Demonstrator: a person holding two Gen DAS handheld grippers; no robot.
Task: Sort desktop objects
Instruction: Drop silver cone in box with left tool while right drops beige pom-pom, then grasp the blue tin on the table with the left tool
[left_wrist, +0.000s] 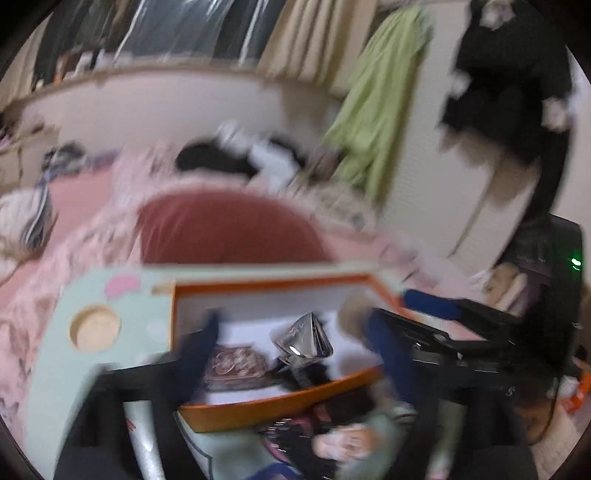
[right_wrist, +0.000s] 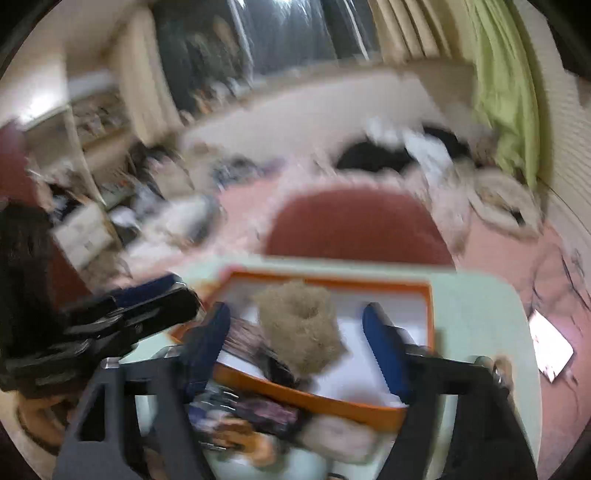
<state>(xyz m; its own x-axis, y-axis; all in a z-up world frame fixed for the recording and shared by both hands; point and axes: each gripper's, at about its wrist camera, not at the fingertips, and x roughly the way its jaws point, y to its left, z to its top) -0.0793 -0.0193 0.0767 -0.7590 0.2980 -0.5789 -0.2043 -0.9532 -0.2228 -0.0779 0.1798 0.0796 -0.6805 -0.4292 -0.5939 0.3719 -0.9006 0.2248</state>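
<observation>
Only the left wrist view shows the shiny silver pouch and the brown patterned packet lying side by side inside the orange-rimmed box on the pale green counter, along with the round wooden recess in the counter's surface. The right wrist view alone gives the tan fuzzy scrunchie, a soft ring with a hollow middle, over the white box floor between the spread blue fingers of the right hand-held gripper, which touch nothing. The left hand-held gripper is likewise released, its fingers apart over the box. Heavy motion blur smears both views; the dark and pink clutter before the box's near rim cannot be identified
</observation>
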